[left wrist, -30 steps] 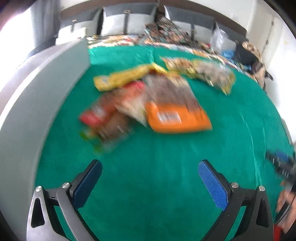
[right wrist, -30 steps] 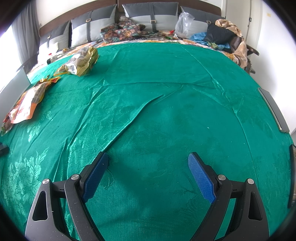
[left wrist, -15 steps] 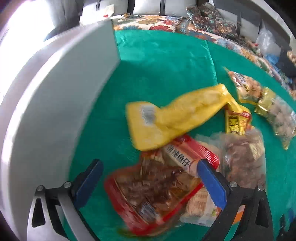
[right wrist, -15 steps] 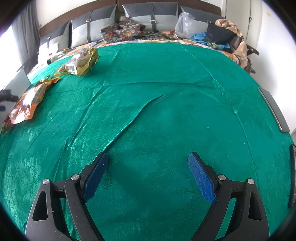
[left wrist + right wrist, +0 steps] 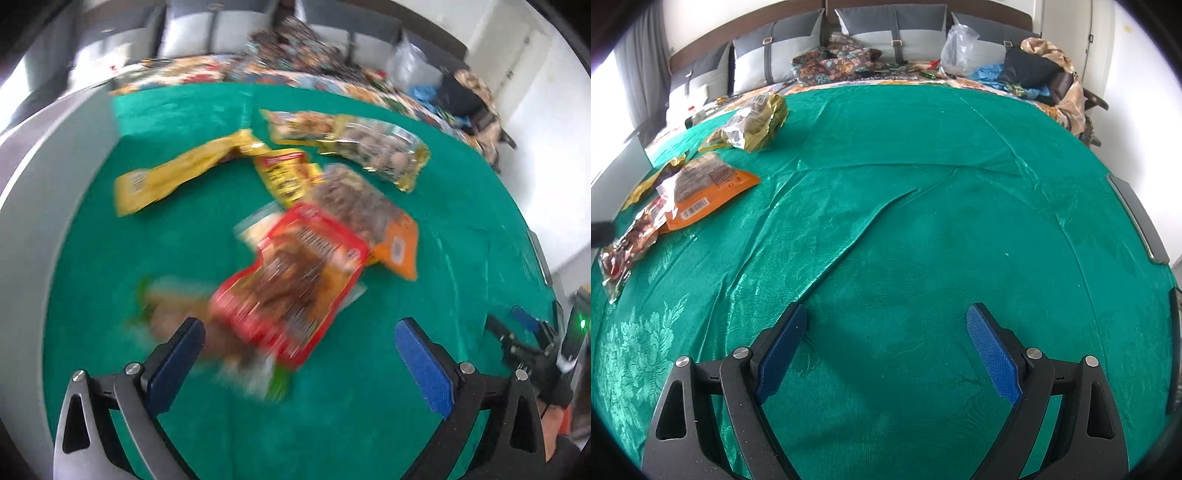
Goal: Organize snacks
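Several snack packets lie overlapped on the green bedcover (image 5: 332,424): yellow packet (image 5: 166,177) left, red packet (image 5: 291,284) centre, orange packet (image 5: 399,247) right. Left claw (image 5: 299,354), released, hovers over the red one; right claw (image 5: 886,350), released, is empty. Risk: closing could pinch neighbouring packets or cloth.

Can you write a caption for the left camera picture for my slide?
Open left gripper hovers over a red snack packet on the green cloth.
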